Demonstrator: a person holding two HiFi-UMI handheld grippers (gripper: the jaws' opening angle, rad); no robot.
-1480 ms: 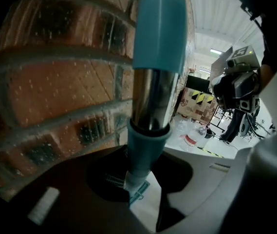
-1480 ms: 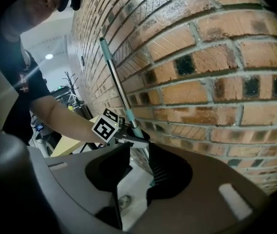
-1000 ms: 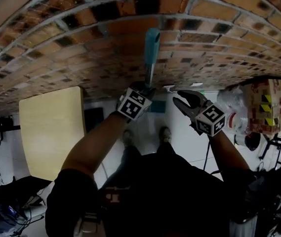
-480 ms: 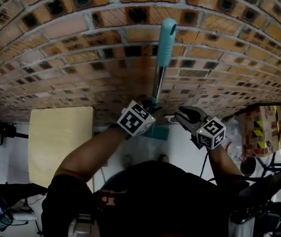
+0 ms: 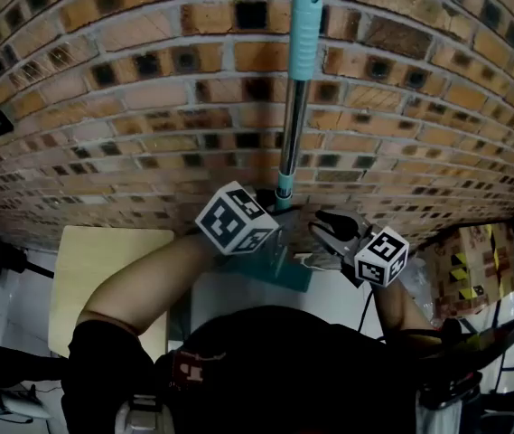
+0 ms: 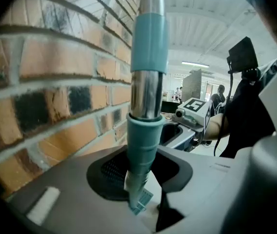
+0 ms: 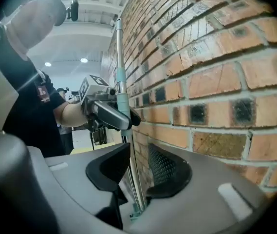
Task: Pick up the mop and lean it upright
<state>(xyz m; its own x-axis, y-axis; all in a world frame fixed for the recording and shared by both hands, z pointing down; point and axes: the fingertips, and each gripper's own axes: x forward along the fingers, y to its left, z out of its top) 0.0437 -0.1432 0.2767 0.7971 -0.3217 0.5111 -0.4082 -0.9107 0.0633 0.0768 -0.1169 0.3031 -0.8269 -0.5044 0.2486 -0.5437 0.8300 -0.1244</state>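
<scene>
The mop has a teal grip (image 5: 306, 21) at its top, a metal pole (image 5: 293, 125) and a teal head (image 5: 284, 274). It stands nearly upright in front of the brick wall (image 5: 103, 89). My left gripper (image 5: 270, 211) is shut on the pole just under a teal collar (image 6: 148, 43); its pads (image 6: 109, 172) press on the lower teal sleeve. To the right of the pole my right gripper (image 5: 324, 233) stands open. In the right gripper view the thin pole (image 7: 128, 155) shows in the gap between that gripper's (image 7: 136, 167) jaws, and neither pad touches it.
A pale yellow tabletop (image 5: 103, 278) lies at the lower left. A cardboard box with yellow and black marks (image 5: 469, 260) stands at the right. The brick wall (image 7: 216, 82) is very close to both grippers. White floor (image 5: 338, 297) shows below.
Both grippers have risen along the wall. The mop has gone up with the left gripper, and its teal grip is now at the picture's top. The right gripper has closed in on the pole.
</scene>
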